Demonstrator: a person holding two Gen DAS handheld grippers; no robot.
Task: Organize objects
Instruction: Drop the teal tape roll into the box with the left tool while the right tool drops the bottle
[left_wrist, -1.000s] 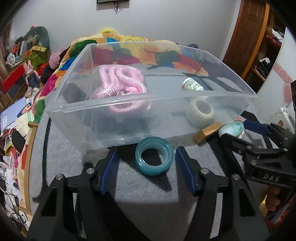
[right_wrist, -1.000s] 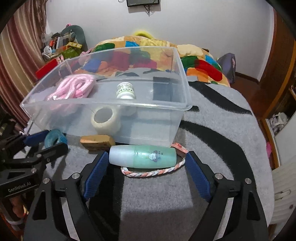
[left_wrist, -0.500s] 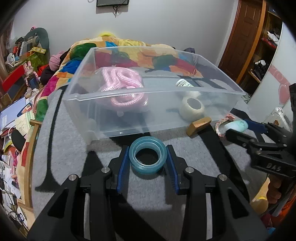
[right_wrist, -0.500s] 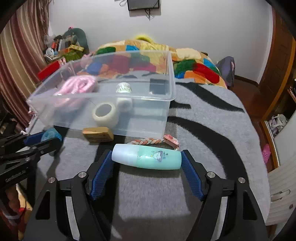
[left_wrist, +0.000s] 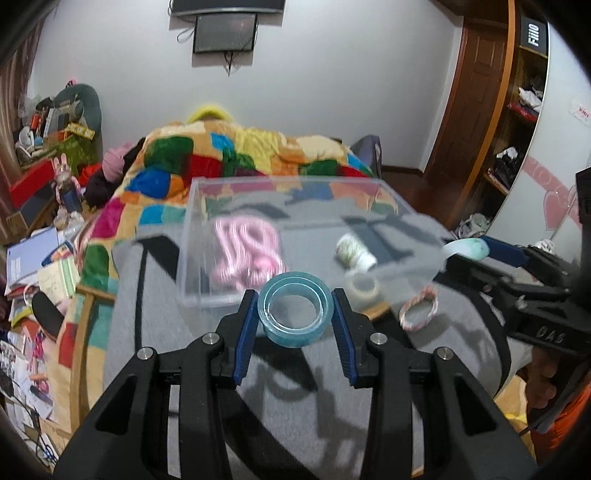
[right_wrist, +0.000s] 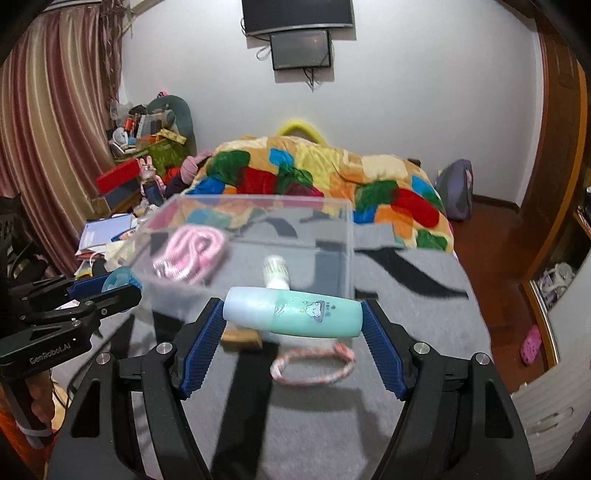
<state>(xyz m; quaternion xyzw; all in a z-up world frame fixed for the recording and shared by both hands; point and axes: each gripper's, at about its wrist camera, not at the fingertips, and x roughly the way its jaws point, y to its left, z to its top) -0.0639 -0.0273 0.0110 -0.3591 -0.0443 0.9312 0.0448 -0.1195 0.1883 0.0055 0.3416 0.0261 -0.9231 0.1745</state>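
Note:
My left gripper (left_wrist: 293, 317) is shut on a blue tape roll (left_wrist: 294, 308) and holds it lifted in front of the clear plastic bin (left_wrist: 207, 192). My right gripper (right_wrist: 293, 315) is shut on a mint green bottle (right_wrist: 295, 312), held crosswise above the grey blanket before the bin (right_wrist: 343, 206). Inside the bin lie a pink rope (left_wrist: 245, 251), a small white bottle (left_wrist: 354, 253) and a clear tape roll (left_wrist: 364, 286). A braided bracelet (right_wrist: 312, 365) and a tan block (right_wrist: 242, 338) lie on the blanket outside the bin.
The grey striped blanket (right_wrist: 406, 280) covers the bed, with a patchwork quilt (right_wrist: 314, 166) behind the bin. Clutter and books (left_wrist: 40, 258) sit at the left. A wooden door (left_wrist: 469, 92) and shelves stand at the right.
Both grippers closed on their objects and lifted them up off the blanket. The bin now sits lower and farther in both views.

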